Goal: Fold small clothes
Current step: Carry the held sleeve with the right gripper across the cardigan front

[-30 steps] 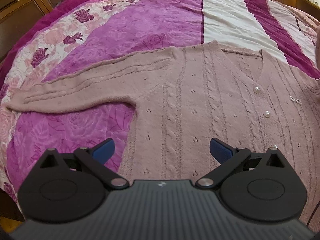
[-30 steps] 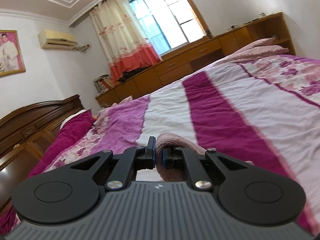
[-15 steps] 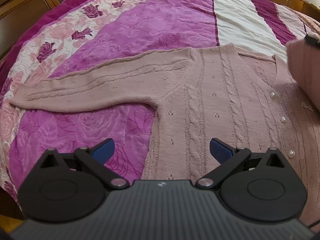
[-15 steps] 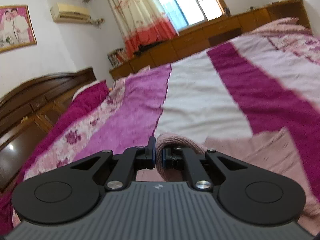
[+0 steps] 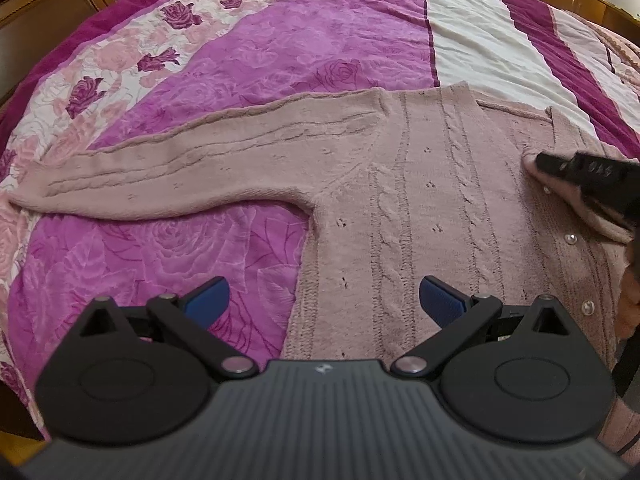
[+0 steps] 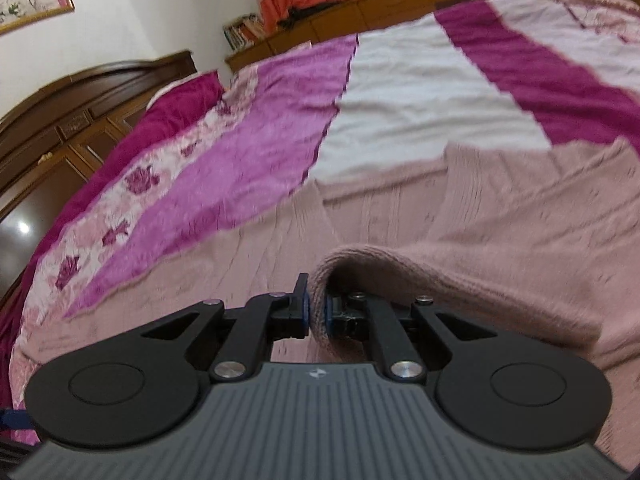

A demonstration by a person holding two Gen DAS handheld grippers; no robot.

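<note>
Flat on the bed, the pink cardigan lies spread front-up over the magenta and white striped cover, its pearl buttons showing along the placket and one sleeve stretched out sideways from the body across the rose-patterned part of the cover. Over the cardigan's lower hem hangs the left gripper, tilted steeply downward, its blue-padded fingers spread wide with nothing between them; one pad sits above the bare cover just beside the cardigan's side seam, the other above the knit. Near the cardigan's neckline, the right gripper points at a shallower downward slant, its jaws clenched on the cuff of the other sleeve, which is brought across and draped over the cardigan's chest. Seen from the left wrist, that gripper reaches in from the cardigan's button side, low and close to the knit, the pinched cuff bunched at its tip.
</note>
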